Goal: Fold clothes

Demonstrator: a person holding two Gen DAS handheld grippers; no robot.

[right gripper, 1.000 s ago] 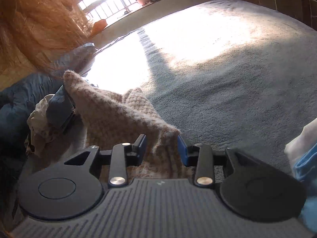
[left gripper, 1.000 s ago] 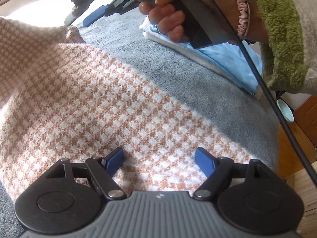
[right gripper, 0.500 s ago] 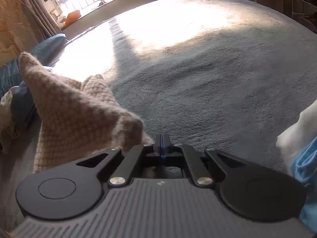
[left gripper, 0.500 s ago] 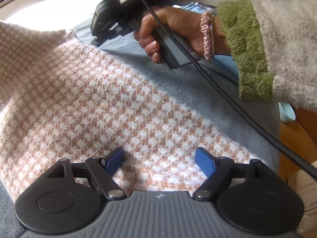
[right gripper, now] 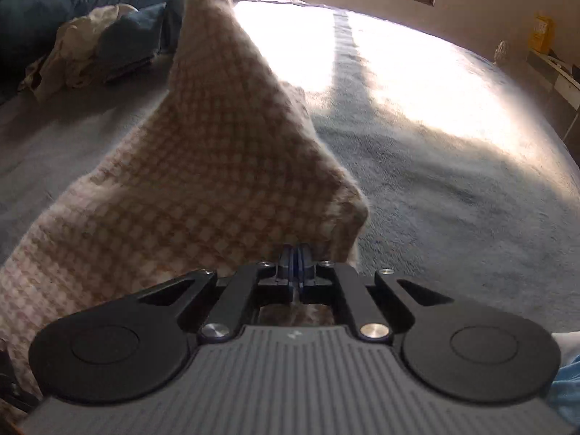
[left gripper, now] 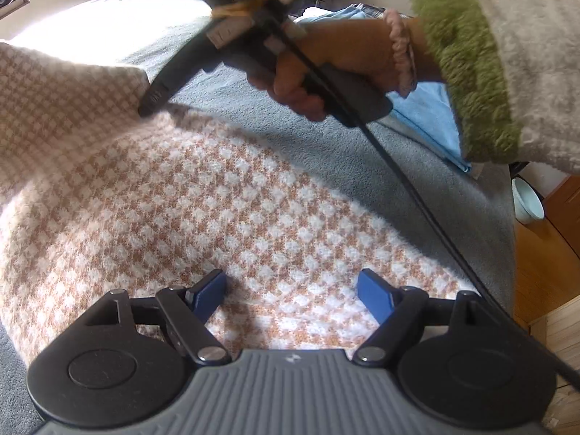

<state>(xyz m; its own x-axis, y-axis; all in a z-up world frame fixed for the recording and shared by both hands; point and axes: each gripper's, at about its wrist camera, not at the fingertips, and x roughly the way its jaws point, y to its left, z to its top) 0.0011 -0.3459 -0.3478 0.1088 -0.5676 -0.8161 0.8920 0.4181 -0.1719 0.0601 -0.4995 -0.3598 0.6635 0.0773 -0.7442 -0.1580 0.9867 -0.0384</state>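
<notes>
Grey fleecy bed cover [right gripper: 453,166] spans both views, sunlit in patches. Dark blue quilt [right gripper: 54,3] bunched at its far left, crumpled cream cloth [right gripper: 72,47] against it. White round bowl [left gripper: 527,201] on orange-brown wooden floor [left gripper: 543,268] beside the bed. Yellow box [right gripper: 541,32] near the far wall.

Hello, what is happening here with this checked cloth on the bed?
A person is folding a checked knit garment on a grey blanket. The right gripper is shut on one edge and lifts it up. The left gripper is open above the flat part. Folded blue clothes lie nearby.
</notes>
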